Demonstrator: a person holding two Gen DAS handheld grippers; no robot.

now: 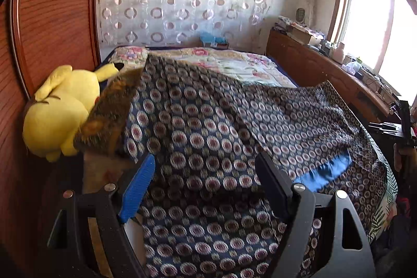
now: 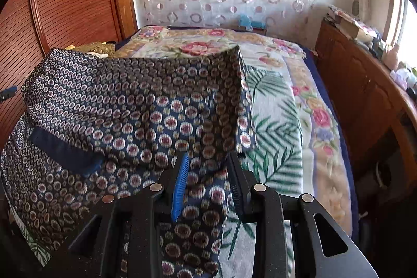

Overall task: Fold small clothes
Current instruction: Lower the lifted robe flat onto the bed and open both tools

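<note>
A dark blue garment printed with round medallions lies spread and partly folded over on the bed; it also fills the left of the right wrist view. A plain blue band shows at a folded edge, and also in the right wrist view. My left gripper is open, its jaws wide apart just above the cloth. My right gripper is open too, with a strip of the garment running between its jaws. Neither grips the cloth.
The bed has a floral quilt with a leaf-print blanket on it. A yellow plush toy sits by the wooden headboard at left. A cluttered wooden cabinet runs under the window at right.
</note>
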